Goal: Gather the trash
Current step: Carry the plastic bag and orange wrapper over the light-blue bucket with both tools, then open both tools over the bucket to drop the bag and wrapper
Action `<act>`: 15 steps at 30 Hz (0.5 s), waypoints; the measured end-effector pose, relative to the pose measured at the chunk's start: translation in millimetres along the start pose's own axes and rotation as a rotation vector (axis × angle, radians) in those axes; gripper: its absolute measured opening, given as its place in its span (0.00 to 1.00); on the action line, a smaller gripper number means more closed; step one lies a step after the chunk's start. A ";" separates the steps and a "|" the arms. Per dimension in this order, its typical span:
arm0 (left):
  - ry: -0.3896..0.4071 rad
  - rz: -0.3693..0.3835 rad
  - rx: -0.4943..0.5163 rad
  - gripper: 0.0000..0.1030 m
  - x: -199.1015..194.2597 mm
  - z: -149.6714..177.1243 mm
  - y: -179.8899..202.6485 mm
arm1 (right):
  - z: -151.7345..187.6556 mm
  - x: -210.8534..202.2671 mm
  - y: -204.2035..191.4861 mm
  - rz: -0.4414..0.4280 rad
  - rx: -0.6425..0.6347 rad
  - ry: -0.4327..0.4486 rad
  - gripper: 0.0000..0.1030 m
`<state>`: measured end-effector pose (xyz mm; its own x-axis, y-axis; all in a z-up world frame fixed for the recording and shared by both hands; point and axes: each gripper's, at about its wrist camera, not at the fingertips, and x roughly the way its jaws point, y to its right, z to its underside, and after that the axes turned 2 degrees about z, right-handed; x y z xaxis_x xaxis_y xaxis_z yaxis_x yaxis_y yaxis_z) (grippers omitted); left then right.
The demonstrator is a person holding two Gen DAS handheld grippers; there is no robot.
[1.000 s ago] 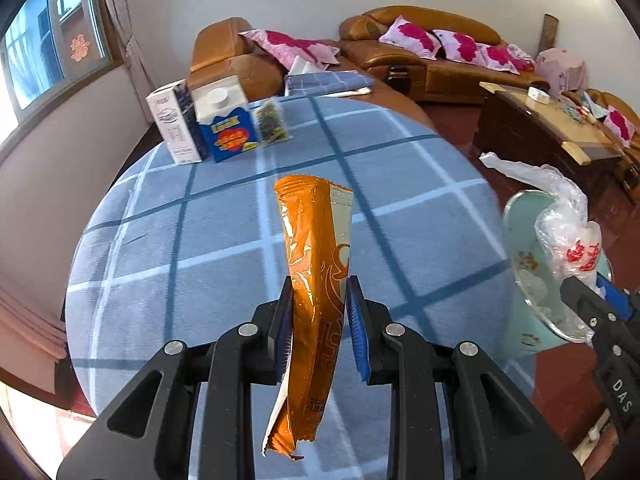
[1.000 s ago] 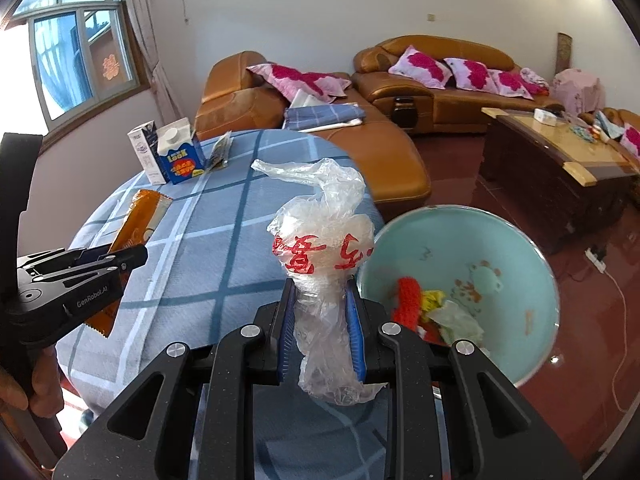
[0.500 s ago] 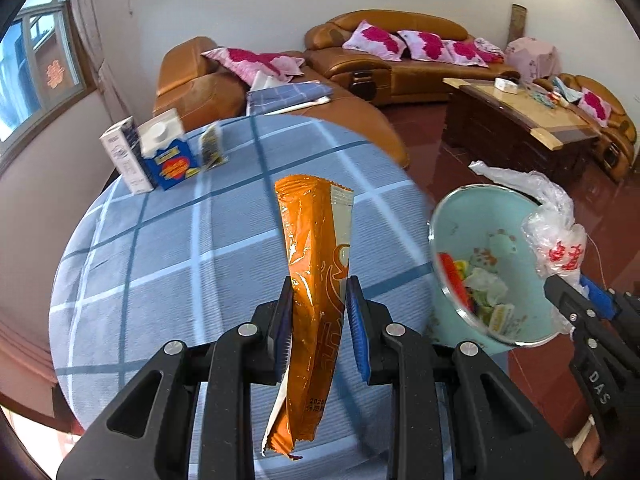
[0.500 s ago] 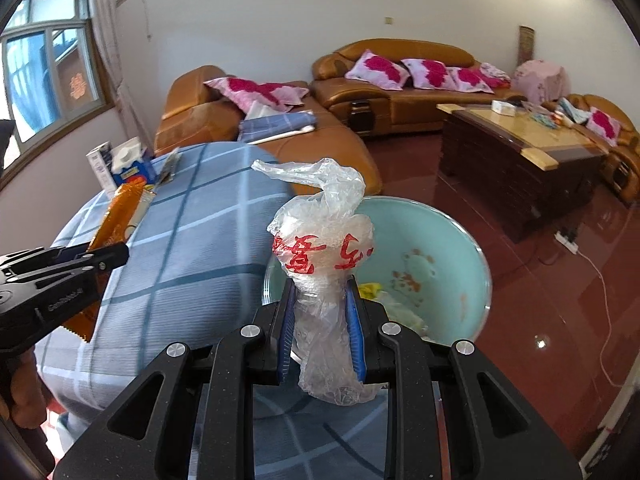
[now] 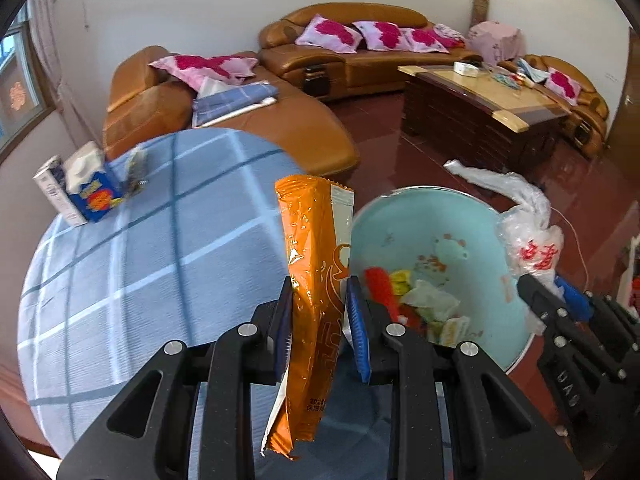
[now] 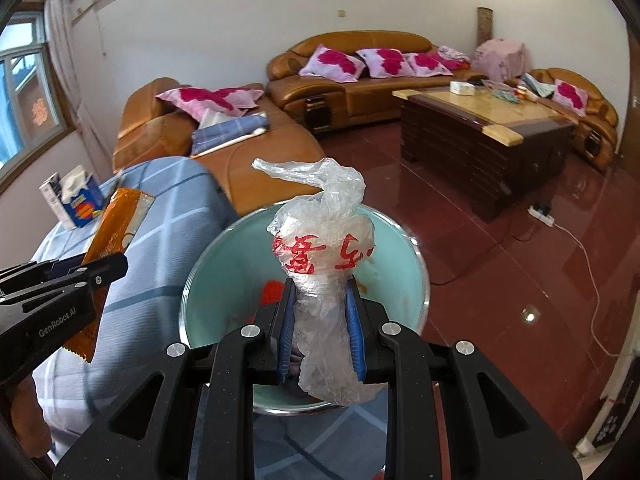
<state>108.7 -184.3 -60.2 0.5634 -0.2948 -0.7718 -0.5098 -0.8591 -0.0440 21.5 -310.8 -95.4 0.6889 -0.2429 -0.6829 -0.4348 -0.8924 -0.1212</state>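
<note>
Left gripper (image 5: 318,312): clenched on orange wrapper (image 5: 316,280), at tablecloth (image 5: 140,280) edge beside bin. Right gripper (image 6: 320,320): clamped on knotted plastic bag (image 6: 324,248), above teal bin (image 6: 224,280) holding scraps. Cartons (image 5: 80,192) far across table.

This is a living room at home: big brown sofas (image 6: 360,76) with pink pillows (image 6: 332,63), and a wooden coffee table (image 6: 484,128) at right.
</note>
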 end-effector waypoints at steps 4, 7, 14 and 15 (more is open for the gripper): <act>-0.019 0.020 0.020 0.25 15.5 -6.1 17.1 | 1.5 8.8 12.8 0.015 0.029 -0.024 0.24; -0.034 0.032 0.025 0.25 28.8 -12.1 28.8 | 1.9 13.1 19.3 0.024 0.050 -0.033 0.24; -0.077 0.055 0.025 0.27 59.7 -19.5 44.1 | 4.0 22.8 30.3 0.039 0.076 -0.057 0.24; -0.075 0.063 0.026 0.31 62.4 -20.2 45.3 | 4.0 23.5 31.2 0.039 0.077 -0.057 0.24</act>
<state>133.9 -250.0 -97.6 0.4796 -0.3147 -0.8191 -0.5600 -0.8284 -0.0097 21.8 -342.9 -118.2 0.6372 -0.2526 -0.7281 -0.5054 -0.8502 -0.1474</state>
